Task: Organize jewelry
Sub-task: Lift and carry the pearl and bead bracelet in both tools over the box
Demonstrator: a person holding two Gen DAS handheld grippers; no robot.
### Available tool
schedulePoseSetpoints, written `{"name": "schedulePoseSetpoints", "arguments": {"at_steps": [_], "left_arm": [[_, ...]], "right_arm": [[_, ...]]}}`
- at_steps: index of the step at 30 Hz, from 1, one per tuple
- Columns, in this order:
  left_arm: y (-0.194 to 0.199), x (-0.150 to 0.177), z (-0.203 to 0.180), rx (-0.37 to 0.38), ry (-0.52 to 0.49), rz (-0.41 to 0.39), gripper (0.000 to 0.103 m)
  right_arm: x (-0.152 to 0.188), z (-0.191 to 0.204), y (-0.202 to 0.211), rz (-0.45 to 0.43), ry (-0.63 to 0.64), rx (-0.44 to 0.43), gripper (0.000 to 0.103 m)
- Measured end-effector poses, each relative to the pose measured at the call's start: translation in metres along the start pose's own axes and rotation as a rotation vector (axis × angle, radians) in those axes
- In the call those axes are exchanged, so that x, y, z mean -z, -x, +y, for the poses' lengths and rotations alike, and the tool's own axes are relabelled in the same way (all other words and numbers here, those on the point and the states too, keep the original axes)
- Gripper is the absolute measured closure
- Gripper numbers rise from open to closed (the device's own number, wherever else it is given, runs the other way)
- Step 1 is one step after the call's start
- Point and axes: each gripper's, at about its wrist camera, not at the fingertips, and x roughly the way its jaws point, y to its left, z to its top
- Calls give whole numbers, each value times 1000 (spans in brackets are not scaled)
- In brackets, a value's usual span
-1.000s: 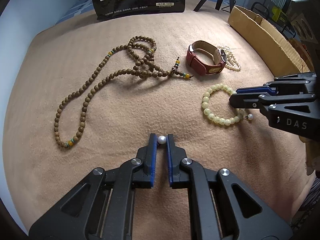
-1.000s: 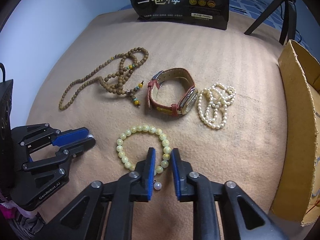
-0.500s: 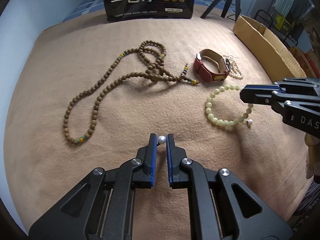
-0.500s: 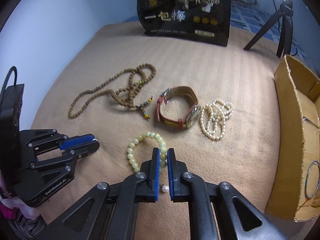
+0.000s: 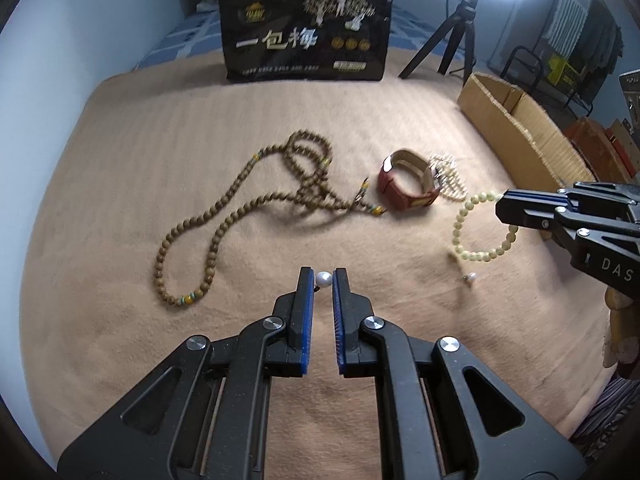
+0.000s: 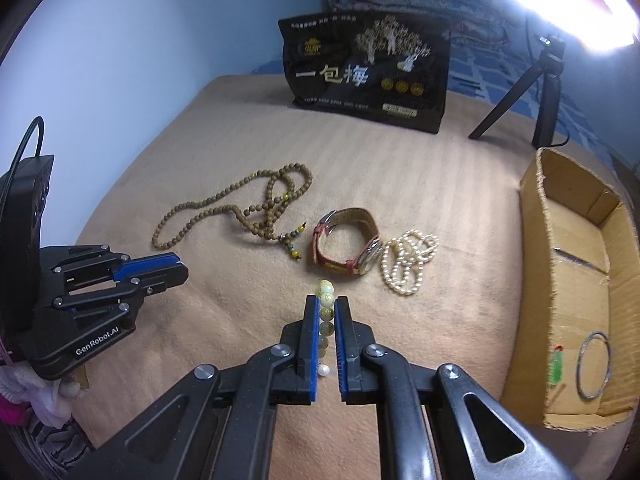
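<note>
Tan blanket (image 6: 400, 168), cardboard box (image 6: 536, 264) holding bangle (image 6: 594, 365), green trinket (image 6: 556, 368)

Bead necklace (image 6: 256, 216) left of watch (image 6: 346, 246), pearl strand (image 6: 408, 266) touching its right — box (image 6: 572, 304) far right, bag (image 6: 366, 70) behind.

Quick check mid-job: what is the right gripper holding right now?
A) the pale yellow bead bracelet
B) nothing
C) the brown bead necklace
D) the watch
A: the right gripper is closed on the pale yellow bead bracelet, which hangs lifted off the blanket.
</note>
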Motion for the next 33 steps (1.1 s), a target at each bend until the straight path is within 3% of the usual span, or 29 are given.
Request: {"name": "schedulePoseSetpoints", "arguments": {"at_steps": [16,33], "left_arm": [[27,-33,-58,93,-40,-110,96],[9,-72,-149,198,-119,-144,96]], "right_arm": [[-1,-55,70,-138,-84,80,98],[8,-139,118,-210,-223,159,98]]}}
